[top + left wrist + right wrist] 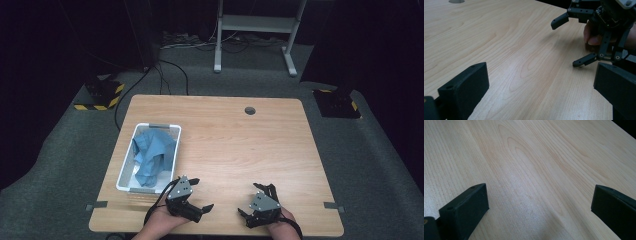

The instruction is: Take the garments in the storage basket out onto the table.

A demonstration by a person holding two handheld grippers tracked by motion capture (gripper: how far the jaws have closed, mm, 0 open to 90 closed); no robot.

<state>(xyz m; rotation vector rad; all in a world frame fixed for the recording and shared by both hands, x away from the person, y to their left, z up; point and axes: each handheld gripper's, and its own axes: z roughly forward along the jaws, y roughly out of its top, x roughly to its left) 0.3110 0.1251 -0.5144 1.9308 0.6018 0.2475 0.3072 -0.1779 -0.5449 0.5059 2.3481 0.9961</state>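
Your left gripper (pixel 202 194): at the table's near edge, jaws spread wide, holding nothing.
Your right gripper (pixel 251 199): near the left one, well apart from the basket, jaws spread, empty.
Table (pixel 240 145): light wood, bare between the grippers.
White basket (pixel 127 170): left side, just beyond your left gripper.
Blue cloth (pixel 151 155): crumpled inside the basket.
Cable hole (pixel 250 110): far edge.

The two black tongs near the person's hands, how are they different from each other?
The left tongs sit beside the white basket holding blue cloth; the right tongs sit over bare table. The left tongs point toward the table's right side, the right tongs toward its left. Both are black, open, empty, and carry a grey plate.
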